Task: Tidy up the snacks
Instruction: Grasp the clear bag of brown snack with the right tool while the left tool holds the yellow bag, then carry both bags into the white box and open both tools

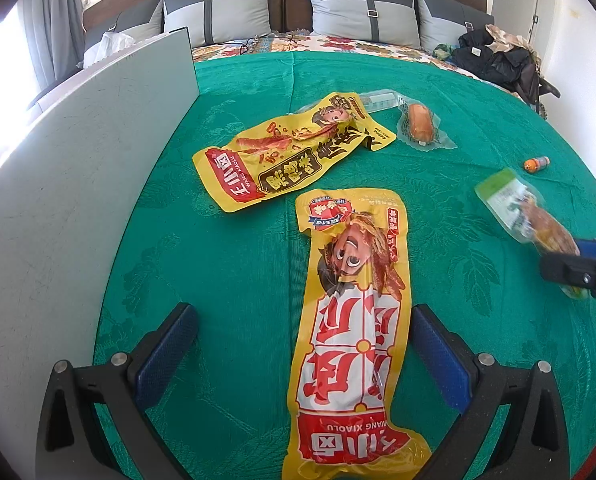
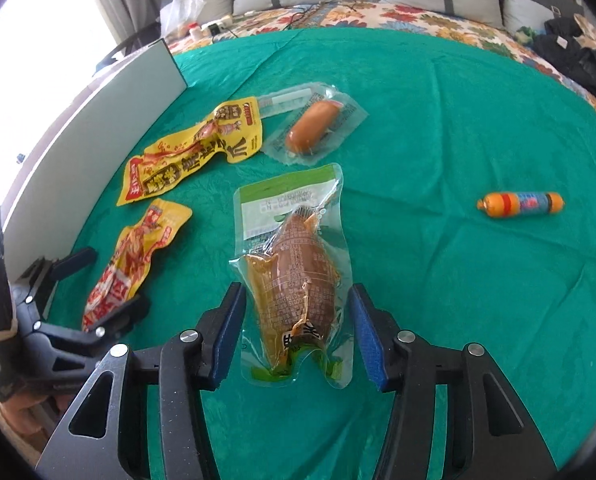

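Note:
My left gripper (image 1: 304, 344) is open around the lower part of a long yellow and red snack pack (image 1: 350, 320) lying on the green cloth; it also shows in the right wrist view (image 2: 132, 258). A second yellow pack (image 1: 290, 152) lies farther off. My right gripper (image 2: 296, 334) is open around a clear and green pouch with a brown drumstick (image 2: 294, 280), its blue pads (image 2: 230, 332) not touching it. A sealed sausage pouch (image 2: 312, 126) and a small orange sausage stick (image 2: 520, 204) lie apart on the cloth.
A tall white-grey board (image 1: 78, 184) stands along the left edge of the green cloth (image 2: 438, 120). Pillows (image 1: 218, 8), a floral bedspread and dark clothes (image 1: 494, 56) lie at the back. A plastic bag and small bottles (image 2: 194, 28) sit far left.

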The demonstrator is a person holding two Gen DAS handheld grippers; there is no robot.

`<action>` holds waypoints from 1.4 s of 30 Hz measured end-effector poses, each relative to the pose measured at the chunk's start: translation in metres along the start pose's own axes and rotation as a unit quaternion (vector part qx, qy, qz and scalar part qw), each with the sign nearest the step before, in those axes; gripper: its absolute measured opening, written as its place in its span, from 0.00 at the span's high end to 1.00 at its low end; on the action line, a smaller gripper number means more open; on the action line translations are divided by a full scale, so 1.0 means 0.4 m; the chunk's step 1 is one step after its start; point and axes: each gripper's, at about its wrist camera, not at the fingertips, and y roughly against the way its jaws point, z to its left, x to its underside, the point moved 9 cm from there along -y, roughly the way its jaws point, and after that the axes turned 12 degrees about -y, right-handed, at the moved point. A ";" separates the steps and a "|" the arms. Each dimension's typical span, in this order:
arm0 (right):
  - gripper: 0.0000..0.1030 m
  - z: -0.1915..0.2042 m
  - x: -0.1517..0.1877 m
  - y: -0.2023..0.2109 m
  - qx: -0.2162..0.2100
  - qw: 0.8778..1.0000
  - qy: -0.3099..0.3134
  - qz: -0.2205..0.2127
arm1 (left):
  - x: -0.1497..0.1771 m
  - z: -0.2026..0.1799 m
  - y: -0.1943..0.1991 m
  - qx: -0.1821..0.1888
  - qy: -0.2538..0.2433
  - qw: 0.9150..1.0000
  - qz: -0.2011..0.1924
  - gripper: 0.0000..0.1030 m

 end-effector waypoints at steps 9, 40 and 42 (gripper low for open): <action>0.38 -0.072 0.093 0.059 0.047 0.999 -0.011 0.020 | -0.007 -0.046 0.018 0.021 -0.017 0.998 0.063 0.21; 0.41 0.698 -0.047 0.252 -0.318 0.945 -0.073 0.038 | 0.090 0.539 0.569 0.017 0.199 0.975 -0.102 0.55; 0.41 0.792 -0.040 0.224 -0.315 0.947 -0.048 0.044 | 0.140 0.611 0.544 -0.022 0.211 0.973 -0.085 0.54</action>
